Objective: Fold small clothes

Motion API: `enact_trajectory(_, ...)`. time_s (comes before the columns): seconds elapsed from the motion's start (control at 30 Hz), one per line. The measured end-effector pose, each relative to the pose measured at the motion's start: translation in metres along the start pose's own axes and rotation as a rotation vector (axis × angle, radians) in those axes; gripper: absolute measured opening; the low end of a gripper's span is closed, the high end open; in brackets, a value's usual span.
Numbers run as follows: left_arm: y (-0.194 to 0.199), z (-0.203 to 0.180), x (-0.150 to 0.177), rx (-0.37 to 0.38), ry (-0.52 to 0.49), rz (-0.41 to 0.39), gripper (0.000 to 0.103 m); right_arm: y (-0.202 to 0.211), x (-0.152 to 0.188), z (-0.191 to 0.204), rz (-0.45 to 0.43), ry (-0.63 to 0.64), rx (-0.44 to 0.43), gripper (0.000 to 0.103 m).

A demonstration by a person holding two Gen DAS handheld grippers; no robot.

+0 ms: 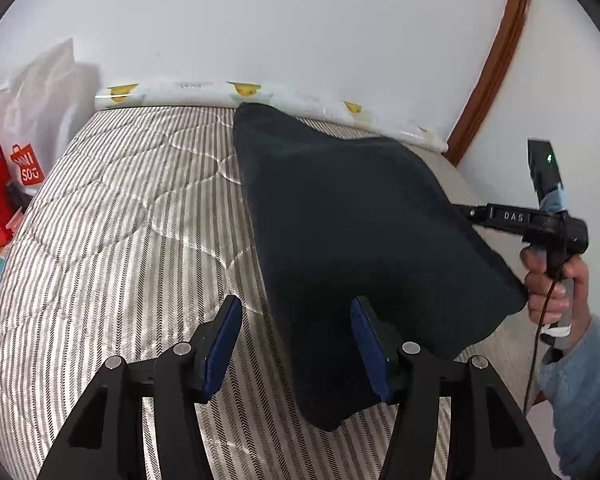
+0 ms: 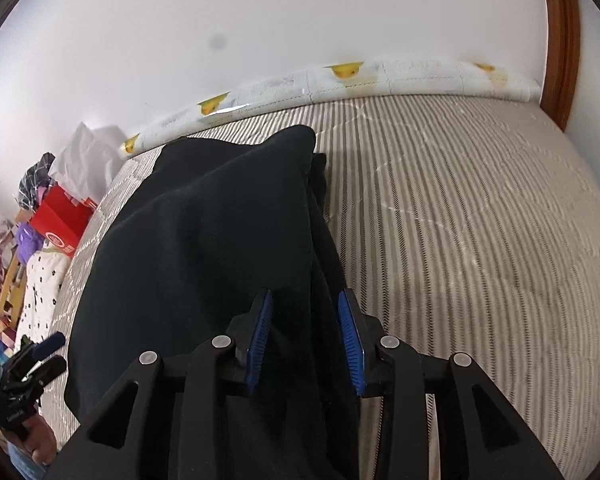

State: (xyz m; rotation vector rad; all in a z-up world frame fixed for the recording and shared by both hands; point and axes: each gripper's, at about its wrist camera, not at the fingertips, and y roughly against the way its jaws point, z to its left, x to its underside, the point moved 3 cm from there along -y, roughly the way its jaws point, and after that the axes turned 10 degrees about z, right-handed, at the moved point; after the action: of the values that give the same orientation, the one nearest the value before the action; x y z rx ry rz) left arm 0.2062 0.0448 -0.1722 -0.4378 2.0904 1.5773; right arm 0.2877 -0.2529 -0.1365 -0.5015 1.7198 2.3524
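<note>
In the left wrist view, a dark garment (image 1: 364, 248) is seen draped and lifted above a striped mattress (image 1: 132, 216), with one edge lying against the inner face of the right-hand finger of the left claw (image 1: 294, 344); the jaws stand moderately wide and nothing is pinched between them. At the right edge, the right claw (image 1: 466, 212) is seen entering the cloth, held by a hand (image 1: 556, 280) in a blue sleeve (image 1: 580, 392). In the right wrist view, a bunched fold of the garment (image 2: 204, 248) is seen passing between the blue pads (image 2: 350, 344) of the right claw (image 2: 304, 344), which is set narrow and appears clamped on the cloth. The left claw (image 2: 50, 350) is glimpsed at the lower left. For the fold to be made well, it is judged that the free edge should be gripped by the left claw before the cloth is carried over, the fabric kept taut between both claws, and the edges laid squarely onto the mattress.
</note>
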Motion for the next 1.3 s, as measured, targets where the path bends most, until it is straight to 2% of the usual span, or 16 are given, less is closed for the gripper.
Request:
enact_trajectory(0.03, -0.003, -0.001, 0.001, -0.011, -0.010, 0.007, 0.054, 0.000, 0.001, 0.003, -0.002, 0.020, -0.008, 0.006)
enact_trajectory(0.1, -0.009, -0.002, 0.003, -0.023, -0.013, 0.019, 0.055, 0.006, 0.003, 0.012, -0.031, 0.081, 0.027, 0.005)
enact_trajectory(0.17, -0.012, -0.001, 0.005, -0.019, -0.004, 0.027, 0.055, 0.021, 0.003, 0.019, -0.111, 0.164, 0.101, 0.003)
enact_trajectory(0.2, -0.011, -0.001, 0.005, -0.012, -0.001, 0.031, 0.056, 0.031, 0.001, 0.015, -0.147, 0.164, 0.098, 0.003)
enact_trajectory(0.33, -0.008, -0.004, 0.006, -0.017, -0.017, 0.036, 0.056, 0.019, -0.010, -0.006, -0.067, 0.071, 0.080, 0.003)
enact_trajectory(0.43, 0.000, -0.006, 0.006, -0.042, -0.038, 0.022, 0.056, 0.016, -0.005, 0.000, -0.051, 0.107, 0.117, 0.004)
enact_trajectory(0.5, 0.007, -0.005, 0.003, -0.059, -0.040, -0.005, 0.055, 0.024, -0.005, -0.003, -0.058, 0.088, 0.165, 0.004)
enact_trajectory(0.6, 0.014, 0.001, -0.014, -0.067, -0.021, -0.022, 0.056, 0.041, -0.016, -0.008, -0.095, 0.046, 0.131, 0.008)
enact_trajectory(0.7, 0.018, 0.007, -0.039, -0.072, 0.008, -0.030, 0.059, 0.047, -0.034, -0.006, -0.098, 0.025, 0.105, 0.037)
enact_trajectory(0.73, 0.018, 0.009, -0.045, -0.073, 0.012, -0.031, 0.061, 0.046, -0.040, -0.004, -0.102, 0.029, 0.099, 0.051)
enact_trajectory(0.77, 0.018, 0.011, -0.055, -0.078, 0.015, -0.029, 0.062, 0.045, -0.046, -0.002, -0.109, 0.032, 0.094, 0.053)
enact_trajectory(1.03, -0.001, 0.024, -0.101, -0.140, 0.004, -0.018, 0.062, -0.010, -0.101, 0.003, -0.019, -0.031, 0.028, 0.053)
enact_trajectory(1.3, -0.035, 0.024, -0.116, -0.114, -0.032, 0.019, 0.062, -0.068, -0.131, -0.010, 0.081, -0.115, -0.038, 0.053)
